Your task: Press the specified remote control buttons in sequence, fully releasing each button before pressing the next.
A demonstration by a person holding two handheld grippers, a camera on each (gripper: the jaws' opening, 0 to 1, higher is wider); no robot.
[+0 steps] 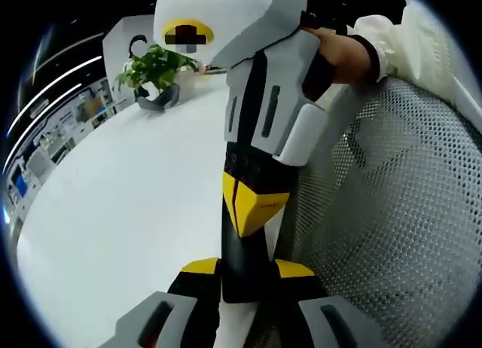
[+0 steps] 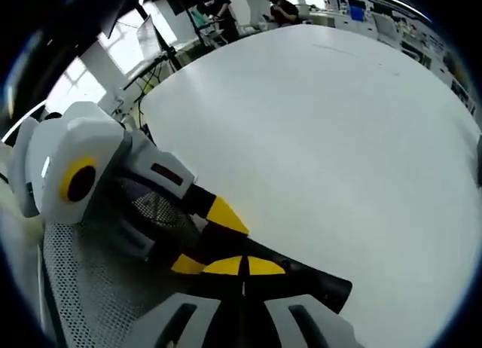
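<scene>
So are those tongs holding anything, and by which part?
Likely the black remote: the left tongs clamp its sides near one end; the right tongs, shut, just press it.

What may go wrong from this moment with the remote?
1. The right gripper pushes its shut tips on the black remote, which the left gripper clamps in the air: it may tilt or slip.
2. The tips hide the buttons, so a wrong one may get pressed.

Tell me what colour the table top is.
White, plain and unpatterned; the table top shows best in the right gripper view.
</scene>
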